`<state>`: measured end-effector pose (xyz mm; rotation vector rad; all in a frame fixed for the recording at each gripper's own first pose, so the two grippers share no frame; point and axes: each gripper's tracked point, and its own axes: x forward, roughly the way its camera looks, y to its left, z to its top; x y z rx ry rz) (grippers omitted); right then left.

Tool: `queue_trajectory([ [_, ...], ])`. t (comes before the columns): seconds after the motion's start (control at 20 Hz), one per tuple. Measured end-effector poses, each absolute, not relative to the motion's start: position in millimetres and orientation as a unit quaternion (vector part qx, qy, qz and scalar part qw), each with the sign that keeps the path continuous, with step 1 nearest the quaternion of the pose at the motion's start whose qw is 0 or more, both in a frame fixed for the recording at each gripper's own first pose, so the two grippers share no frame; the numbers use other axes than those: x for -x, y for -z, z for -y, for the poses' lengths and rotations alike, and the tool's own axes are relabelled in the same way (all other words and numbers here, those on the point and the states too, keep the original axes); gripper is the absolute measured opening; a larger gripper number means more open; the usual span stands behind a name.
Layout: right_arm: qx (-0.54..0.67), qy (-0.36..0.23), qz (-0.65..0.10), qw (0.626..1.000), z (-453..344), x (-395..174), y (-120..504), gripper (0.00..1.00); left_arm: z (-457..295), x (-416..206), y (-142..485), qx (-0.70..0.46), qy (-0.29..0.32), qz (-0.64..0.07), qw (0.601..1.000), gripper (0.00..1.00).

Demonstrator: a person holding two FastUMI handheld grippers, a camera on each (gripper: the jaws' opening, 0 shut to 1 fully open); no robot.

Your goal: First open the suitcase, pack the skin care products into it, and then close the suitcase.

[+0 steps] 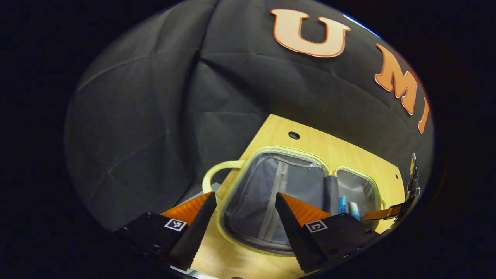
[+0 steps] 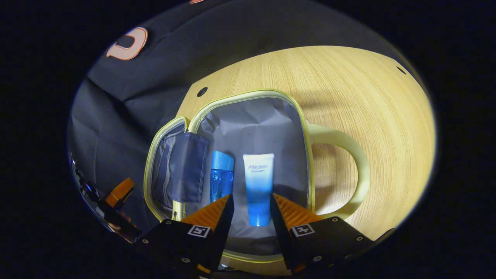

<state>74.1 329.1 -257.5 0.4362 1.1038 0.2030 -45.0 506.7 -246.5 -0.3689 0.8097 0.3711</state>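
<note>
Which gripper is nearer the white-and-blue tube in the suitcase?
Right. The right gripper hovers straddling the tube, fingers open on either side of it. The left gripper is over the suitcase's other half, with the tube off to its side.

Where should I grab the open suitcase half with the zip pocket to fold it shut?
Probably grip the pocket half of the suitcase by its pale handle, coming from its outer side, away from the hinge. The handle loop sticks out beyond the rim, clear of the bottle and tube lying in the other half.
</note>
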Motion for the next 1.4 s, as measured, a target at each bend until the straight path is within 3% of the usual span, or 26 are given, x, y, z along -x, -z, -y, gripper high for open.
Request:
queue_trajectory([
  [0.05, -0.207, -0.093, -0.518, 0.825, -327, -73, 256, 0.68, -516, 45, 250, 0.179, -0.187, -0.387, 0.885, 0.95],
  [0.15, -0.215, -0.094, -0.506, 0.83, -326, -73, 247, 0.67, -536, 43, 257, 0.19, -0.202, -0.38, 0.882, 0.95],
  [0.25, -0.215, -0.086, -0.494, 0.838, -317, -74, 240, 0.81, -551, 44, 264, 0.209, -0.215, -0.378, 0.876, 0.95],
  [0.45, -0.227, -0.063, -0.463, 0.855, -291, -74, 214, 0.9, -570, 39, 284, 0.263, -0.229, -0.367, 0.862, 0.95],
  [0.75, -0.216, -0.034, -0.413, 0.884, -244, -71, 178, 0.92, -597, 33, 332, 0.386, -0.253, -0.367, 0.807, 0.92],
  [0.8, -0.211, -0.03, -0.408, 0.888, -238, -71, 174, 0.92, -598, 30, 342, 0.391, -0.254, -0.374, 0.802, 0.97],
  [0.95, -0.194, -0.026, -0.388, 0.901, -224, -70, 163, 0.92, -584, 20, 357, 0.408, -0.233, -0.393, 0.79, 0.59],
  [1.05, -0.188, -0.027, -0.373, 0.908, -220, -72, 154, 0.92, -577, 28, 369, 0.387, -0.234, -0.434, 0.78, 0.26],
  [1.1, -0.186, -0.03, -0.367, 0.911, -219, -73, 149, 0.92, -573, 30, 372, 0.371, -0.228, -0.451, 0.779, 0.16],
  [1.15, -0.185, -0.029, -0.363, 0.913, -218, -72, 147, 0.92, -576, 34, 359, 0.345, -0.23, -0.454, 0.788, 0.22],
  [1.2, -0.184, -0.031, -0.36, 0.914, -216, -72, 145, 0.92, -573, 17, 376, 0.327, -0.226, -0.456, 0.796, 0.16],
  [1.3, -0.18, -0.03, -0.354, 0.917, -209, -71, 142, 0.92, -575, 20, 340, 0.288, -0.213, -0.442, 0.822, 0.11],
  [1.4, -0.173, -0.029, -0.346, 0.922, -202, -70, 139, 0.92, -583, 11, 316, 0.245, -0.195, -0.415, 0.854, 0.11],
])
